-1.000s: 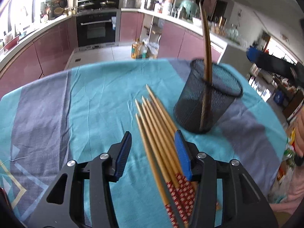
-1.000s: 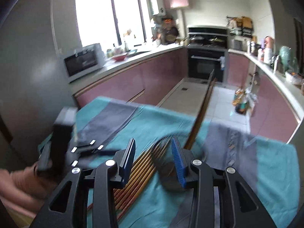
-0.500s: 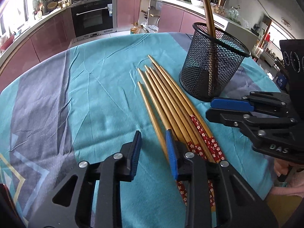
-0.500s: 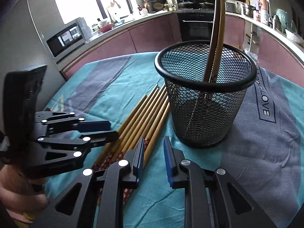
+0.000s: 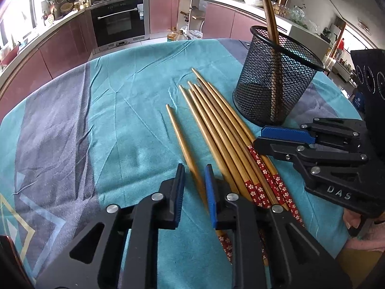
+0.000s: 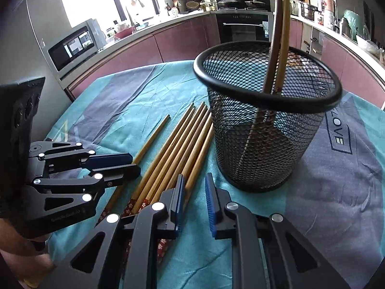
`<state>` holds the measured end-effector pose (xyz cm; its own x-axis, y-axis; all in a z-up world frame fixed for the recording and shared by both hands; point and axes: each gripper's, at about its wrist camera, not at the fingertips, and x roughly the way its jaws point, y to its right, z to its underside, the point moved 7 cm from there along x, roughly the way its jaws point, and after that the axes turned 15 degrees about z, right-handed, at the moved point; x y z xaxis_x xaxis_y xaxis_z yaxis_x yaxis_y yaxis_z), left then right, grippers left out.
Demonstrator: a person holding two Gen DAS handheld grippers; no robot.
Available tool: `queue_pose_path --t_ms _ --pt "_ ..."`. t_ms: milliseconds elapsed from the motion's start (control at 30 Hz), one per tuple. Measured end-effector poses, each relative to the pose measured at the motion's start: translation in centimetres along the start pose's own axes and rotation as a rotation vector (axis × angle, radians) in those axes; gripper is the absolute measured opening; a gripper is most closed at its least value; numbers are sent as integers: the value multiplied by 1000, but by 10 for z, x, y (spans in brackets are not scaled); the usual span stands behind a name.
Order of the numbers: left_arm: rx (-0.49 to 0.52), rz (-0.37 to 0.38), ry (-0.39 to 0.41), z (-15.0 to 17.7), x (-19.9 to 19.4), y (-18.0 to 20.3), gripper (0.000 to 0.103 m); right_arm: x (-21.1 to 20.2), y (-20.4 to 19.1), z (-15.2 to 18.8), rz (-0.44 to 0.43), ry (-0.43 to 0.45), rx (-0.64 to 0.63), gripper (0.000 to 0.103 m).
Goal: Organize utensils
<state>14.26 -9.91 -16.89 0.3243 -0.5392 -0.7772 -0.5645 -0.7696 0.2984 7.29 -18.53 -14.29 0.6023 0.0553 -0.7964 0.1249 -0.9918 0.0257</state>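
Several wooden chopsticks point(image 5: 216, 130) with red flowered ends lie side by side on the teal cloth; they also show in the right wrist view point(image 6: 182, 149). One chopstick point(image 5: 182, 142) lies apart to the left, and my left gripper point(image 5: 194, 171) stands open around it, jaws on either side. A black mesh holder point(image 5: 274, 84) stands upright beside the row with two chopsticks point(image 6: 276, 36) in it. My right gripper point(image 6: 195, 183) is open and empty, low over the cloth beside the outermost chopstick, just in front of the holder point(image 6: 264, 125).
The round table is covered with a teal and grey cloth point(image 5: 108, 125). Its edge runs close behind the holder and at the left. Kitchen cabinets, an oven point(image 5: 118, 21) and a microwave point(image 6: 72, 45) stand beyond.
Both grippers have come down close to the chopsticks. My left gripper has narrowed around the leftmost chopstick, which has slid away from the row. My right gripper has moved in beside the holder.
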Motion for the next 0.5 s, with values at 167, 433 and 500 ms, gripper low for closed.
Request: queue_pose_path --t_ms 167,433,500 --pt "-4 1 -3 -4 -2 -3 17 7 0 -1 22 -14 13 13" --pt "-16 -18 7 -12 2 -4 15 12 -2 -7 49 3 45 9" --pt "-23 -25 13 -13 3 -4 12 12 0 -8 42 2 58 7"
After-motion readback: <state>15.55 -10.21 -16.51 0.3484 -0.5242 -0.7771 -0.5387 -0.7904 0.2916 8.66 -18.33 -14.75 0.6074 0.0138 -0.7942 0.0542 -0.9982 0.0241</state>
